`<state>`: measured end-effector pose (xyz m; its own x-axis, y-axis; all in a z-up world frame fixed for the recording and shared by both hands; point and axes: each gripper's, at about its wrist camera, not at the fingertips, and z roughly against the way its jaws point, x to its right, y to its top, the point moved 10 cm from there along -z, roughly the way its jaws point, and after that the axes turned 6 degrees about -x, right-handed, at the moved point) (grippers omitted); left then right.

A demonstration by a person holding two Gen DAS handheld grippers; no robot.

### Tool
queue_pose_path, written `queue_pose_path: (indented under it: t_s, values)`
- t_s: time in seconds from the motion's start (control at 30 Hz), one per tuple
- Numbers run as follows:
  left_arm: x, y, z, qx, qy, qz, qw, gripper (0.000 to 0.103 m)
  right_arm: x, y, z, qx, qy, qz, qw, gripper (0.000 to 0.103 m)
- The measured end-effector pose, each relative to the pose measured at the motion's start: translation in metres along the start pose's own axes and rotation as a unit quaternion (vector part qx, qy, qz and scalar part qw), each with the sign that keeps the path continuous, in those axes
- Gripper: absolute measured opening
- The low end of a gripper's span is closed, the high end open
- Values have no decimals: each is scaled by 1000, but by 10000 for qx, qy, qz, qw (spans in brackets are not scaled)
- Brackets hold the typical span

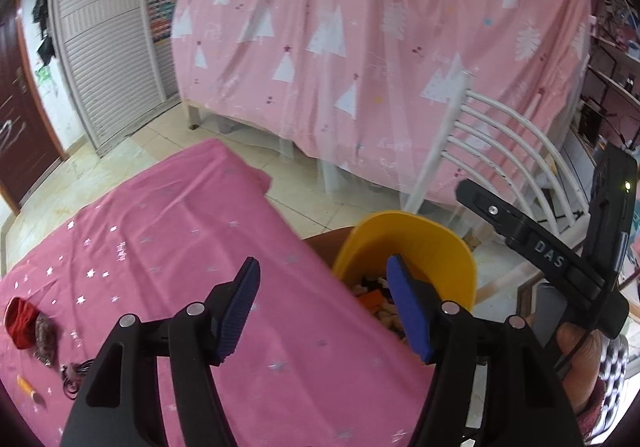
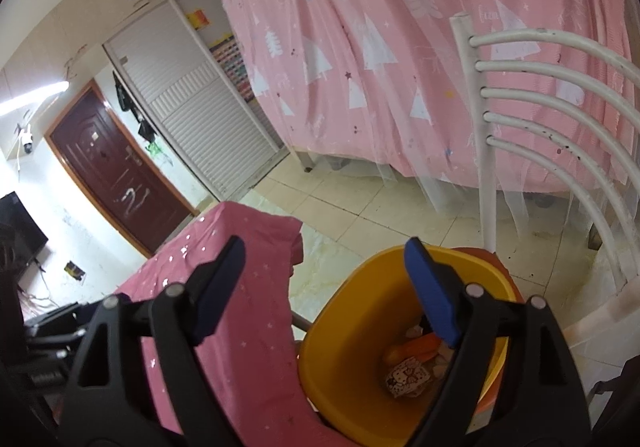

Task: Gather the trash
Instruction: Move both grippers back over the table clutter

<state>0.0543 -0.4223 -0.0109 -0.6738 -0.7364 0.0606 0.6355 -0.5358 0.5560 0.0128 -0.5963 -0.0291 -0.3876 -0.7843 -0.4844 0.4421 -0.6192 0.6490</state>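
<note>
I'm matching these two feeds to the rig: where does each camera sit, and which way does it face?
Left wrist: on the left gripper, looking over the table and bin; its open fingers and the right gripper show.
Right wrist: on the right gripper, looking down into the bin; open fingers show.
Shared: bin, table, chair, curtain.

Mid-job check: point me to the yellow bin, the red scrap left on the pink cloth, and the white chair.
yellow bin (image 2: 360, 367): right wrist view, bare inner wall.
red scrap (image 1: 21, 321): left wrist view, middle of the crumpled piece, far left on the cloth.
white chair (image 2: 486, 183): right wrist view, upright post of the backrest.
</note>
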Motion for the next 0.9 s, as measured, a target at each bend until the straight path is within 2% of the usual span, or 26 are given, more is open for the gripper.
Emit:
queue_pose_path:
  t_s: [0.23,0.5,0.63,0.73,0.9]
  values:
    - [-49,-13,10,83,346,233,9991,63,-19,-8,-2,-75,29,225,9997,79]
    - [-106,-33,30,138,757,521,9957,66,-59,-22,-6,-207,207,631,9976,79]
    - [-143,-48,45,185,941,683,9930,69,-83,-36,-11,-377,438,816,9950,85]
    - [-173,-61,57,198,1052,838,9907,75,-100,-48,-17,-510,506,970,9927,85]
    - [-224,-77,70,230,1245,1169,9850,77,-126,-66,-28,-720,564,1198,9886,85]
